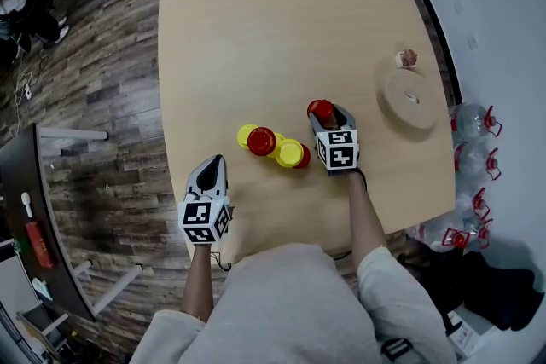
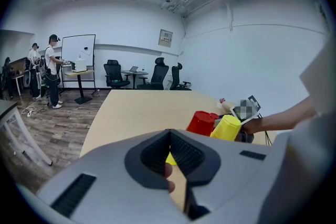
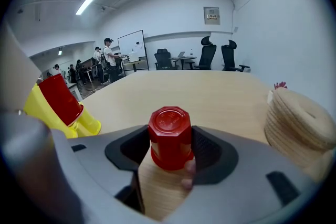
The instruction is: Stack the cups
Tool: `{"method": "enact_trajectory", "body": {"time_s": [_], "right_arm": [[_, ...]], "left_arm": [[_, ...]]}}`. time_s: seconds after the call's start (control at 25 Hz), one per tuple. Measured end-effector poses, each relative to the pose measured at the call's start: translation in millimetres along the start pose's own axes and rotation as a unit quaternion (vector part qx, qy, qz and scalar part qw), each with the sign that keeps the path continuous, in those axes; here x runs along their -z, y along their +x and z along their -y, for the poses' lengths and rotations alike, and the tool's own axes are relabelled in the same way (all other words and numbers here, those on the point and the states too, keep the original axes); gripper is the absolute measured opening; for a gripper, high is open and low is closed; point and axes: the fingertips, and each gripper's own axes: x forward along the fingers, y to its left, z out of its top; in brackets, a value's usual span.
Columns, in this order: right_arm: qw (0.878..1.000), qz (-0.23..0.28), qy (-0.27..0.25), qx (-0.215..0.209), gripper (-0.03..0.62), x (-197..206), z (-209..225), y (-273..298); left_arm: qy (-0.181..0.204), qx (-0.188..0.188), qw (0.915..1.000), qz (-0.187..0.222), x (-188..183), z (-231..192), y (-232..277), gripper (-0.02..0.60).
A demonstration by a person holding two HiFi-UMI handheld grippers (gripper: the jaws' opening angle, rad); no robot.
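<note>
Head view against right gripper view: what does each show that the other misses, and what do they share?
Only the head view: the left tool, apart from the cups near the table's near edge, and clear bottles on the floor. Only the right gripper view: people by a whiteboard, office chairs, and the right tool with its pads against both sides of the cup. Both: the upside-down red cup between that tool's jaws, the cluster of yellow and red cups, the round wooden stack, the table.

An upturned red cup stands on the bench between the right gripper's fingers, which press both its sides. At nine o'clock, a second red cup lies nested in yellow cups. At three o'clock sits a ridged wooden disc.
</note>
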Motion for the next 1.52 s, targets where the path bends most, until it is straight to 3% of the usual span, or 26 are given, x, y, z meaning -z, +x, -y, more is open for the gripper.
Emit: {"method": "enact_trajectory", "body": {"time_s": [0.56, 1.08, 1.52], "right_arm": [[0.998, 0.061, -0.012, 0.011, 0.245, -43, -13, -85], [0.995, 0.096, -0.028, 0.02, 0.245, -55, -40, -157], [0.99, 0.122, -0.065, -0.026, 0.245, -90, -95, -160]], "left_arm": [[0.005, 0.018, 0.9993, 0.032, -13, 16, -13, 0.009], [0.009, 0.034, 0.9973, 0.065, -15, 29, -47, 0.009], [0.006, 0.021, 0.9958, 0.089, -17, 23, -75, 0.009]]}}
